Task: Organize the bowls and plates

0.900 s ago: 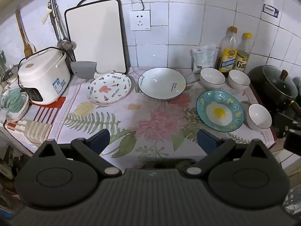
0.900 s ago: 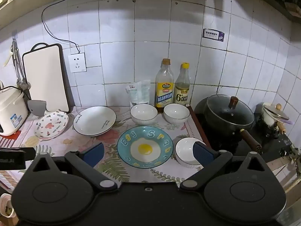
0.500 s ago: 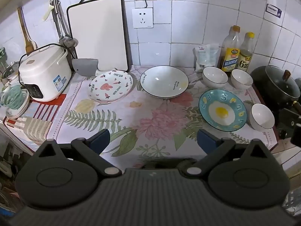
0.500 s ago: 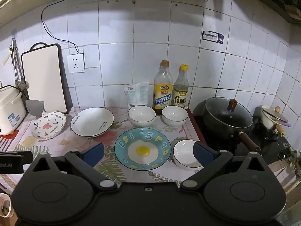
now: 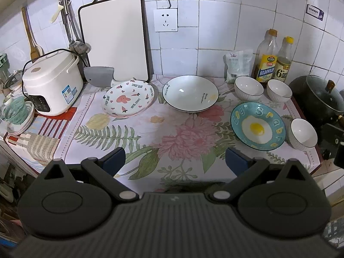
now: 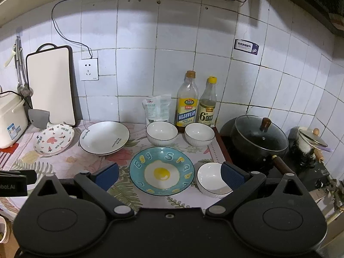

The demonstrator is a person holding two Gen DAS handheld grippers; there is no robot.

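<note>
Right wrist: pot (image 6: 259,142) beside bowl (image 6: 211,179)

My left gripper (image 5: 174,160) and right gripper (image 6: 169,175) were matte black, with round hubs, silver pivot screws and blue-padded jaws.

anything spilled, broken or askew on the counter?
Nothing spilled or broken. Only oddity: the heart-print plate sits tilted, its back rim propped on something by the cutting board. Other plates and bowls sit flat.
</note>
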